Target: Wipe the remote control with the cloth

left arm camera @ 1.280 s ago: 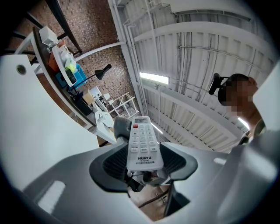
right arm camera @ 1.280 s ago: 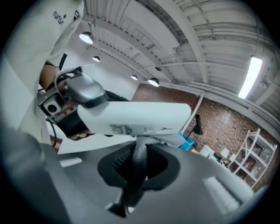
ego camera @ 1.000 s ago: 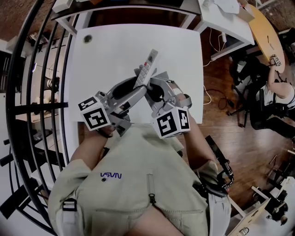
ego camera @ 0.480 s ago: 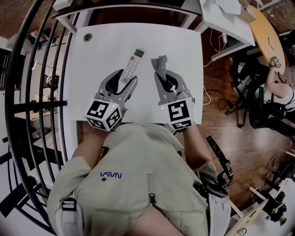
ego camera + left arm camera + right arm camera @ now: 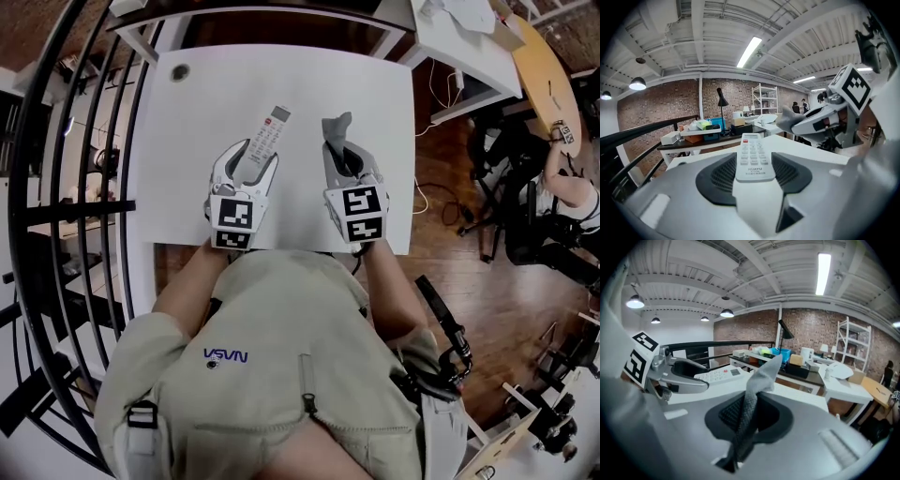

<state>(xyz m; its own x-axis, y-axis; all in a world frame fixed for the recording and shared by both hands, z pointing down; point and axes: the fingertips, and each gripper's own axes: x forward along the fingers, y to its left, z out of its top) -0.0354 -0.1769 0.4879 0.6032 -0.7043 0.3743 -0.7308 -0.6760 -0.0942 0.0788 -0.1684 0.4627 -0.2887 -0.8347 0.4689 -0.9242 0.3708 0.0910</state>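
L gripper [image 5: 247, 161] holds remote [image 5: 267, 136] by its end; R gripper [image 5: 343, 155], right of remote, clamps cloth [image 5: 336, 127]. Hard wipe may lever remote loose.

Right tool [image 5: 750, 414] pinches grey cloth [image 5: 764, 371] (remote control [image 5: 717, 375] at left).

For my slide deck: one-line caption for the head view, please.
Seen from above, left tongs grip a white rectangular plastic remote control, right tongs pinch a grey cloth, over a white table.
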